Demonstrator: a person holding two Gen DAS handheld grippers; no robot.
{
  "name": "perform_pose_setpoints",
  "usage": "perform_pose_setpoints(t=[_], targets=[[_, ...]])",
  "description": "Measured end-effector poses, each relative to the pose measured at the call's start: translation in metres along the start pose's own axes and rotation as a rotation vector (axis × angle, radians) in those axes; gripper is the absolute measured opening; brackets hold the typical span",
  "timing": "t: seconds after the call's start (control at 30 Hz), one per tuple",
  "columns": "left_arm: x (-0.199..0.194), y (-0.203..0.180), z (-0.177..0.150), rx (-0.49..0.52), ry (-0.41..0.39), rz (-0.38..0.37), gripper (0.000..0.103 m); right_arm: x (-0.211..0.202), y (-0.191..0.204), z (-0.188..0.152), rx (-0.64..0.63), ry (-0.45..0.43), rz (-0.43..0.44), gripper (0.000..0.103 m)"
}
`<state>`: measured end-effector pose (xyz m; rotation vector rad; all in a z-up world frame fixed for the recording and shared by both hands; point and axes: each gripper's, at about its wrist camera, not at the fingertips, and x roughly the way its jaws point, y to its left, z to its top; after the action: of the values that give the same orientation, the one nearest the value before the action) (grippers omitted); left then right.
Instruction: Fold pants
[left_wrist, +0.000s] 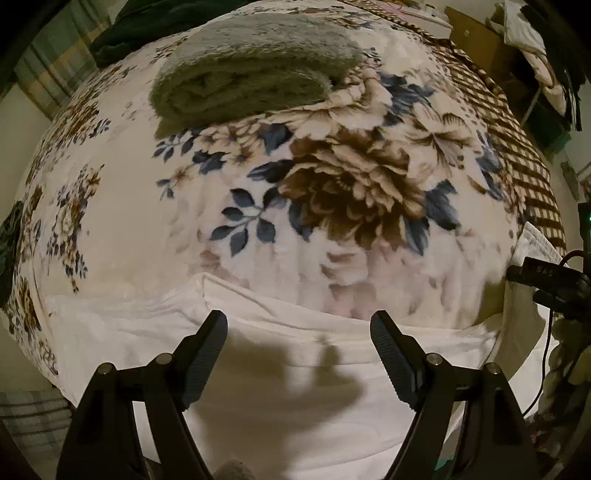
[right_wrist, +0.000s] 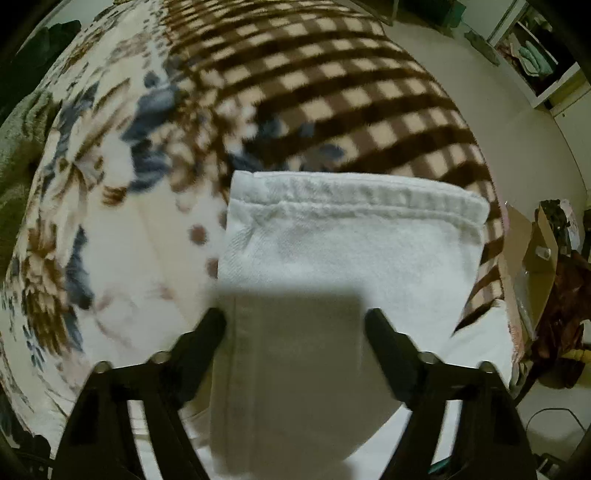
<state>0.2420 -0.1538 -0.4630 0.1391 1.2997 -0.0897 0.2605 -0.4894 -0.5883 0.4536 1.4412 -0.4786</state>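
Nearest the left wrist camera, two black ribbed fingers of the left gripper (left_wrist: 298, 323), spread wide apart and holding nothing, poised over white pants (left_wrist: 295, 387) laid flat across the near edge of a bed. A dark shadow of the tool across the white cloth between the fingers. Just beyond the pants, a plush floral blanket (left_wrist: 351, 192) with large brown blooms and blue leaves on a cream ground, covering most of the bed. Farther back on that blanket, a rolled grey-green towel (left_wrist: 251, 74). At the right side, a brown and cream checked blanket (left_wrist: 524, 162) running along the bed's far edge, and at the right rim part of another black device with cables (left_wrist: 546, 280). Nearest the right wrist camera, the right gripper (right_wrist: 295, 317), likewise with black fingers well apart and empty, straddling a narrower folded stretch of the same white pants (right_wrist: 351, 251), the left fingertip right at the cloth's long seamed edge; contact not clear. A square shadow on the fabric between the fingers. Beyond it, the far end of the pants finishing in a thick stitched hem, resting where the floral blanket (right_wrist: 110, 221) meets the checked blanket (right_wrist: 332, 92). Off the bed to the right, an open cardboard box (right_wrist: 532, 258) on a pale floor, with blurred clutter behind.
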Motion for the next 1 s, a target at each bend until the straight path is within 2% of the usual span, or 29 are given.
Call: perform_pose_setpoints(t=[0.03,0.1,0.17,0.3,0.43,0.57,0.6,0.63,0.67,0.7,0.73,0.77,0.8,0.9,1.0], targets=[[0.001,-0.002,0.0,0.005,0.004,0.001,0.079,-0.001,0.0,-0.003,-0.007,-0.009,-0.001,0.051],[0.002,-0.004,0.0,0.016,0.01,0.0,0.079,-0.007,-0.001,-0.008,-0.007,-0.026,0.019,0.021],[0.002,-0.007,-0.001,0.021,0.018,-0.004,0.079,-0.019,-0.017,-0.018,0.004,-0.038,0.03,0.01],[-0.004,-0.008,-0.008,0.029,0.03,-0.019,0.079,-0.052,-0.062,-0.047,0.09,-0.067,0.079,0.008],[-0.008,-0.009,-0.021,0.027,0.057,-0.038,0.079,-0.074,-0.117,-0.081,0.195,-0.061,0.09,0.008],[-0.004,-0.013,-0.036,0.029,0.091,-0.048,0.079,-0.064,-0.169,-0.108,0.293,-0.009,0.065,0.008],[-0.002,-0.014,-0.04,0.029,0.099,-0.048,0.079,-0.053,-0.18,-0.116,0.313,0.03,0.068,0.008],[0.0,-0.016,-0.043,0.029,0.107,-0.048,0.079,-0.043,-0.188,-0.122,0.33,0.065,0.075,0.009],[0.003,-0.018,-0.047,0.033,0.114,-0.045,0.079,-0.033,-0.195,-0.129,0.356,0.102,0.091,0.017],[0.004,-0.019,-0.05,0.038,0.119,-0.041,0.079,-0.022,-0.204,-0.136,0.392,0.14,0.128,0.029],[0.005,-0.02,-0.052,0.041,0.121,-0.04,0.079,-0.018,-0.209,-0.142,0.416,0.147,0.157,0.037],[0.005,-0.021,-0.054,0.043,0.122,-0.041,0.079,-0.018,-0.212,-0.148,0.439,0.135,0.196,0.055],[0.005,-0.021,-0.056,0.043,0.122,-0.04,0.079,-0.017,-0.21,-0.148,0.446,0.124,0.214,0.064],[0.005,-0.022,-0.061,0.04,0.127,-0.041,0.079,-0.02,-0.208,-0.156,0.46,0.1,0.262,0.066],[0.008,-0.025,-0.067,0.034,0.141,-0.041,0.079,-0.004,-0.218,-0.162,0.547,0.117,0.318,0.066]])
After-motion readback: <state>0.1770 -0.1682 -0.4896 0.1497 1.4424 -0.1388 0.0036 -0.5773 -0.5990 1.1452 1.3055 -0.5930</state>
